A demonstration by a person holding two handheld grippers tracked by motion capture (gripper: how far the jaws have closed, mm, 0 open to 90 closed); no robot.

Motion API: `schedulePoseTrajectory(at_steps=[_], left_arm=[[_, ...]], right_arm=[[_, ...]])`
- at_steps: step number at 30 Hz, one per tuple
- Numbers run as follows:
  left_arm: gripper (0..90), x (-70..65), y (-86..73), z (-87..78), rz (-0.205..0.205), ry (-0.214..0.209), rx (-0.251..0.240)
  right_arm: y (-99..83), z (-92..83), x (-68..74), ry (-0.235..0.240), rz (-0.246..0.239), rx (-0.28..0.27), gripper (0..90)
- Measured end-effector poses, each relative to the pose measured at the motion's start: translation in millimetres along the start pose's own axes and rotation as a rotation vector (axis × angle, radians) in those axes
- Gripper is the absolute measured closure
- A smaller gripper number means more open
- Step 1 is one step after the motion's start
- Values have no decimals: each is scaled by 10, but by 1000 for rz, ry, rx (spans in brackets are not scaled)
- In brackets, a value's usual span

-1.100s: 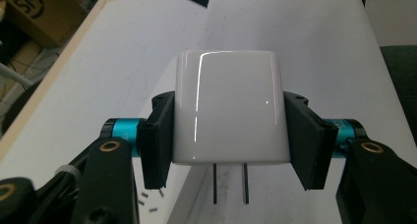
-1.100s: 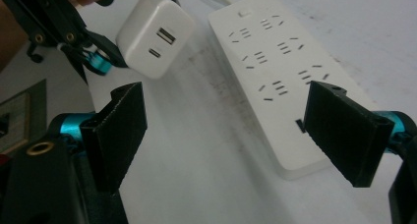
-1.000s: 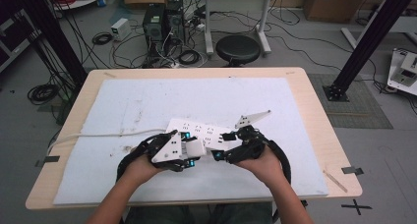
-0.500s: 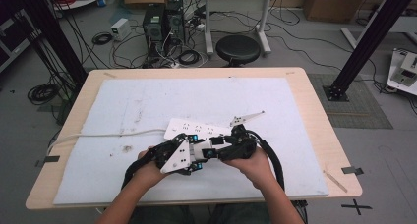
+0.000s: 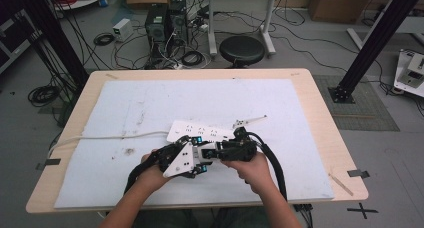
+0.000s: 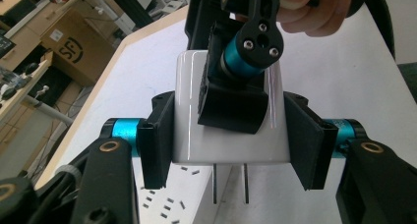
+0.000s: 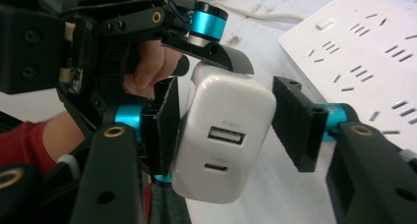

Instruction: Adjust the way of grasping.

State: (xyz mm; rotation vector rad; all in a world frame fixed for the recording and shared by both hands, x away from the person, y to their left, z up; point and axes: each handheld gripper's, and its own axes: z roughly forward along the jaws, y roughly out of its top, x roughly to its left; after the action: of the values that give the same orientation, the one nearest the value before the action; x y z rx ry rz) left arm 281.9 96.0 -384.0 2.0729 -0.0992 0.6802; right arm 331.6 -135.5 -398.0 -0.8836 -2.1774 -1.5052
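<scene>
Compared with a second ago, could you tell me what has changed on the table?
The right gripper came in to the white charger held by the left gripper; its jaws have just been closing around it, one pad still apart. The power strip stayed put.

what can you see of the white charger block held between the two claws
The glossy white plastic charger block is a rounded-corner cuboid with two flat metal prongs at one end and two ports, a wide one above a small oval one, at the other. It hangs above the white power strip. The left claw clamps its sides; the right claw has been closing around it, one pad touching, the other still apart.
</scene>
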Motion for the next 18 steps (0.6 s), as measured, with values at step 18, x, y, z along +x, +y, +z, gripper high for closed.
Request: schedulePoseTrajectory(at_steps=[18], left_arm=[[258,25,-23,10,-58,54,48]], right_arm=[[-17,28,-15,-10,82,-54,631]])
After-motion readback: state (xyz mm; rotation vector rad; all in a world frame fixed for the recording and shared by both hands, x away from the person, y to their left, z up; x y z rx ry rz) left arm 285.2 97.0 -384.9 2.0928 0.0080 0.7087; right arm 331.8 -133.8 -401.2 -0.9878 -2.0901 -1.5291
